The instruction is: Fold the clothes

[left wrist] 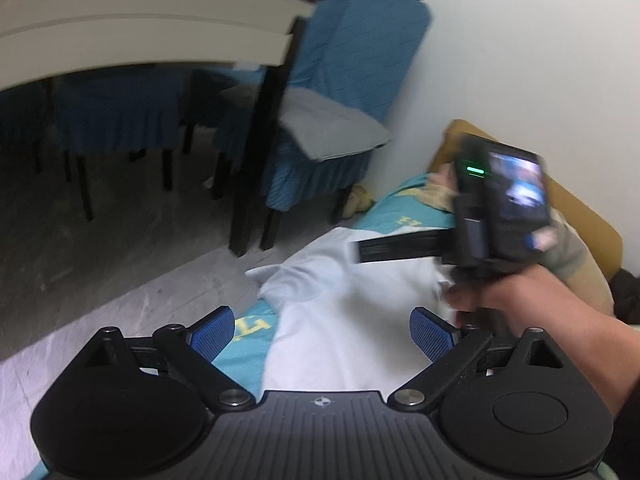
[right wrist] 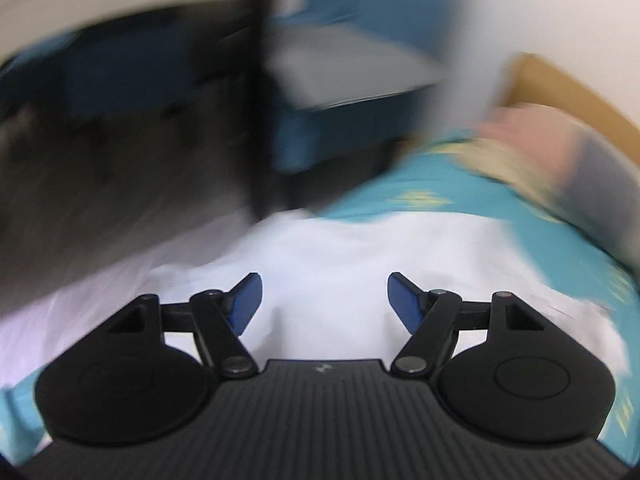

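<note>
A white garment (left wrist: 340, 320) lies spread on a teal sheet with yellow marks (left wrist: 248, 344). It also shows in the blurred right wrist view (right wrist: 320, 256). My left gripper (left wrist: 322, 330) is open and empty, just above the near part of the garment. My right gripper (right wrist: 324, 304) is open and empty above the white cloth. In the left wrist view the right gripper's body (left wrist: 496, 208) is held in a hand over the far right side of the garment. Its fingertips are hidden there.
A pile of beige and grey clothes (left wrist: 568, 248) lies at the far right by a tan board (left wrist: 580, 208) against the white wall. A blue-covered chair (left wrist: 320, 148) and a black table leg (left wrist: 264, 140) stand on the grey floor to the left.
</note>
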A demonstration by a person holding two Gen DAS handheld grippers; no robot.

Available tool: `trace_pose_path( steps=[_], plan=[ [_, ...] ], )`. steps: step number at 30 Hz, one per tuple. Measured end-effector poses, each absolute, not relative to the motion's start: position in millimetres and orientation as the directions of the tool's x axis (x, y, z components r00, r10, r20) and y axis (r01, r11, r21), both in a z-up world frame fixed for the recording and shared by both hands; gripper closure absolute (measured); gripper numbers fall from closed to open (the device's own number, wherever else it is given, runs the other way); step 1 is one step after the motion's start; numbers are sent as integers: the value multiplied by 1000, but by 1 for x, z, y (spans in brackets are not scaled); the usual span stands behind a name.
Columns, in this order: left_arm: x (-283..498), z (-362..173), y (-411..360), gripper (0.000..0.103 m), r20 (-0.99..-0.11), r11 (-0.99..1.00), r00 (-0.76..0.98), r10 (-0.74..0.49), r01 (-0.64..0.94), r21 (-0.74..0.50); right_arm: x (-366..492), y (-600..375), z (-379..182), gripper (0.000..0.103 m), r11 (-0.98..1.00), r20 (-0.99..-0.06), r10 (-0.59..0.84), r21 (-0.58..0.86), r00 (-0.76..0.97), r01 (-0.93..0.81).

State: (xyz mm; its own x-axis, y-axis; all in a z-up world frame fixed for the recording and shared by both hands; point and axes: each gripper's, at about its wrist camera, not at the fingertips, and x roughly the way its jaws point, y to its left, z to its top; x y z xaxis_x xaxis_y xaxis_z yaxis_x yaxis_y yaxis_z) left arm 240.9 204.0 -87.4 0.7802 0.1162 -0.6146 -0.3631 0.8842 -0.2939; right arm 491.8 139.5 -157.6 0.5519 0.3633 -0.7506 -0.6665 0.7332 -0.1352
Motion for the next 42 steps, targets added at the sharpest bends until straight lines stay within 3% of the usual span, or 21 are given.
trace_pose_path(
  steps=[6,11,13,15,18,24,27,29,35,42],
  plan=[
    [234,-97,231,7,-652,821,735,185,-481,-308,483,245,-210,32,555,-826,330,-222,457,-802],
    [233,-99,240,7,-646,789,727,231,-528,-313,490,287,-261,34,514,-853,159,-359,498,-779],
    [234,-99,245,7,-640,777,721,266,-553,-300,486,283,-256,45,527,-819,175,-391,547,-754],
    [233,-99,253,7,-632,750,712,305,-589,-301,482,278,-249,94,543,-780,196,-418,594,-728],
    [230,-97,262,7,-619,716,707,343,-623,-314,475,270,-239,97,567,-716,225,-455,661,-686],
    [221,-87,260,7,-579,731,726,370,-612,-300,462,187,-148,97,794,-434,327,-356,839,-493],
    [216,-83,252,7,-577,754,737,353,-589,-291,463,116,-112,98,921,-306,250,-218,919,-323],
    [215,-81,246,7,-578,773,743,337,-569,-282,468,64,-104,98,968,-275,176,-124,945,-216],
    [223,-86,220,7,-575,830,762,297,-504,-239,496,-68,-146,98,995,-371,-60,53,927,85],
    [244,-107,189,7,-624,890,749,223,-417,-183,519,-122,-202,91,980,-499,23,181,866,78]
  ],
)
